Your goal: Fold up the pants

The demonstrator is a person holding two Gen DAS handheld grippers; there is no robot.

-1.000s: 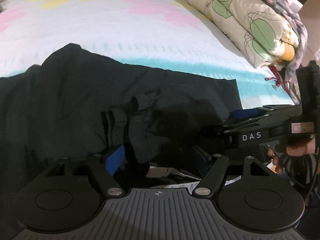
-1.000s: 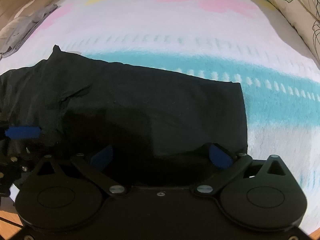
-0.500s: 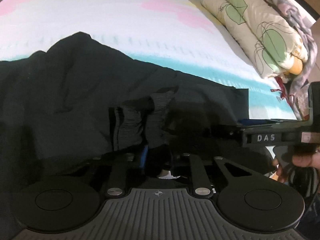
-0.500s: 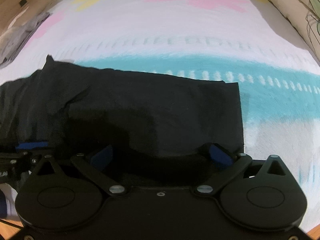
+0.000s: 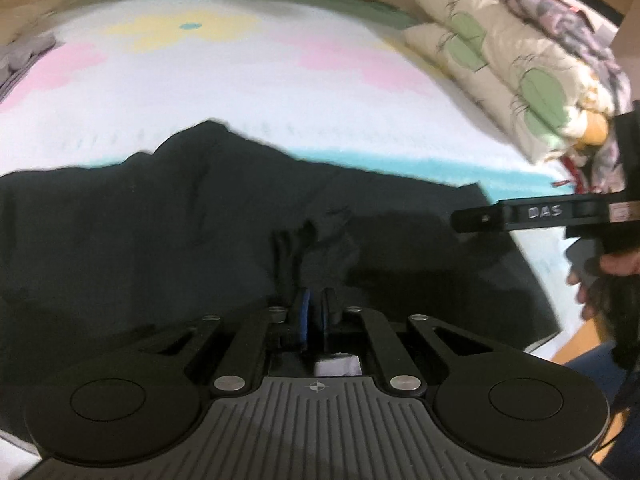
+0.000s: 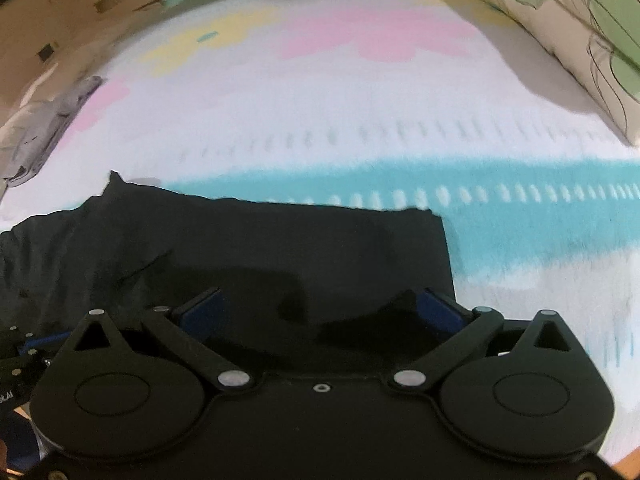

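While the black pants (image 5: 168,232) lay spread across the near side of the bed (image 5: 240,92), over its teal stripe and white cover, the left claw (image 5: 314,316) had its blue pads (image 5: 304,314) drawn close together on a bunched ridge of the fabric at the near edge. The right claw (image 6: 320,312) stood wide, its two blue pads well apart and low over the hem end of the pants (image 6: 280,248), gripping nothing. In the left view the right claw appeared side-on as a dark bar hanging above the right end of the garment.

The chief risk seemed to be a one-sided lift. With only the left claw holding cloth, any pull from it would likely have dragged the middle of the pants toward the near edge and skewed the straight hem, leaving a crooked fold. How many layers the left pads had caught could not be told, since the fabric there was dark and crumpled; a pinch on the top layer alone would probably have peeled it away from the layer below.

The right claw also looked badly placed for a clean pinch. Closing from that wide stance over flat cloth might have gathered a puckered tuck or missed the edge altogether. A pile of patterned bedding (image 5: 520,72) sat at the far right, apart from the pants and unlikely to interfere.
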